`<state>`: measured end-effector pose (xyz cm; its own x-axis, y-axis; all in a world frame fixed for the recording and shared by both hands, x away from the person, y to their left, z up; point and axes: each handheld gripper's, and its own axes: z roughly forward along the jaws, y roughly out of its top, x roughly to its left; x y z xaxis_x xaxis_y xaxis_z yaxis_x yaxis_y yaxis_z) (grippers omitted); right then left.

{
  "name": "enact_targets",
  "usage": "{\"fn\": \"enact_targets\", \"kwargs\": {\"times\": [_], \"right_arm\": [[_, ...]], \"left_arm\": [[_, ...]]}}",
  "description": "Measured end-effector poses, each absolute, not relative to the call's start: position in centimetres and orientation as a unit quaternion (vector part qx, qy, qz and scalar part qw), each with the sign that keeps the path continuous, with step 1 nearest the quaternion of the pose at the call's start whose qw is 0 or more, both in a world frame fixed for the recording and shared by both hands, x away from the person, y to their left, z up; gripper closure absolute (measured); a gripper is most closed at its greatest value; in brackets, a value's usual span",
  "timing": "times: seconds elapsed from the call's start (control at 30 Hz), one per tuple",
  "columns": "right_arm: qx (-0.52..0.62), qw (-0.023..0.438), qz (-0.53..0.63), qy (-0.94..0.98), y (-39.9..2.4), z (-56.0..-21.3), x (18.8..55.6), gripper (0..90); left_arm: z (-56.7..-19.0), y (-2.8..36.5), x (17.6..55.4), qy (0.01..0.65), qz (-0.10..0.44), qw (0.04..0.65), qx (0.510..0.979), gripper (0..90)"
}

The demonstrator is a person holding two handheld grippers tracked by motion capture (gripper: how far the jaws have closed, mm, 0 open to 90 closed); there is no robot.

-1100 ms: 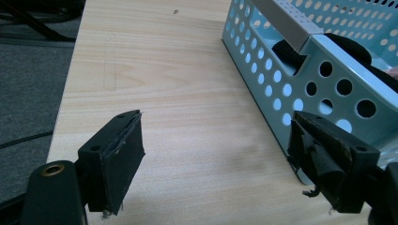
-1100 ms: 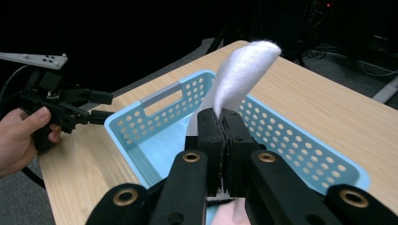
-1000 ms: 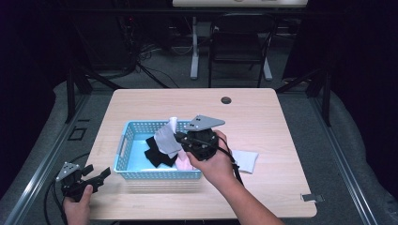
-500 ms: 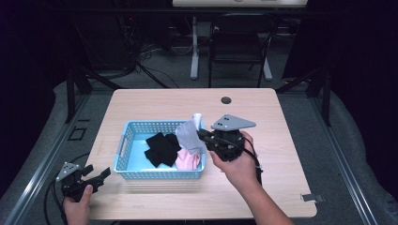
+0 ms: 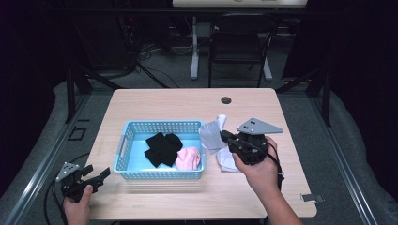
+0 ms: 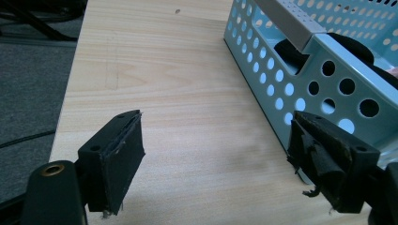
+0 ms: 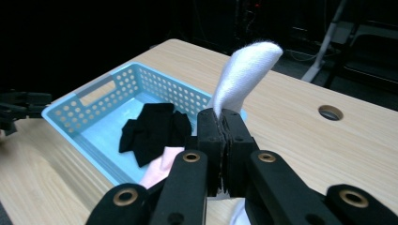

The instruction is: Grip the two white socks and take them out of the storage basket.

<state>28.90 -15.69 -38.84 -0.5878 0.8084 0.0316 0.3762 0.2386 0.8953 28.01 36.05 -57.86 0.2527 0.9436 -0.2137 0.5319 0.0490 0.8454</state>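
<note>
Right gripper [image 5: 225,137] clamped tight on white sock [image 5: 211,135], hanging just right of blue basket [image 5: 123,146]; second white sock [image 5: 227,160] directly below. Left gripper [image 5: 96,176] wide open, empty, near-left.

- Light wooden desk [image 5: 155,105] at centre frame, a round cable hole [image 5: 226,100] near its far edge.
- Grey carpet floor [image 5: 328,140] around it.
- Dark chair [image 5: 239,47] at upper centre, in gloom.

Right gripper [image 5: 224,137] clamped shut, raised over the table — left gripper [image 5: 101,174] wide open, low at the near edge
</note>
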Motion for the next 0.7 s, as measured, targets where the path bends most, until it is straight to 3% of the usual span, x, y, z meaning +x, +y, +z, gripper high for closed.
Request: {"fn": "enact_targets", "kwargs": {"times": [0.37, 0.7], "right_arm": [[0.418, 0.232, 0.465, 0.745, -17.1, -40.3, 28.8, 88.2], [0.443, 0.219, 0.446, 0.746, -17.3, -43.7, 29.0, 88.1]], "left_arm": [[-57.9, 36.1, 28.0, 0.568, 0.228, 0.451, 0.650, 18.5], [-57.9, 36.1, 28.0, 0.568, 0.228, 0.451, 0.649, 18.5]]}}
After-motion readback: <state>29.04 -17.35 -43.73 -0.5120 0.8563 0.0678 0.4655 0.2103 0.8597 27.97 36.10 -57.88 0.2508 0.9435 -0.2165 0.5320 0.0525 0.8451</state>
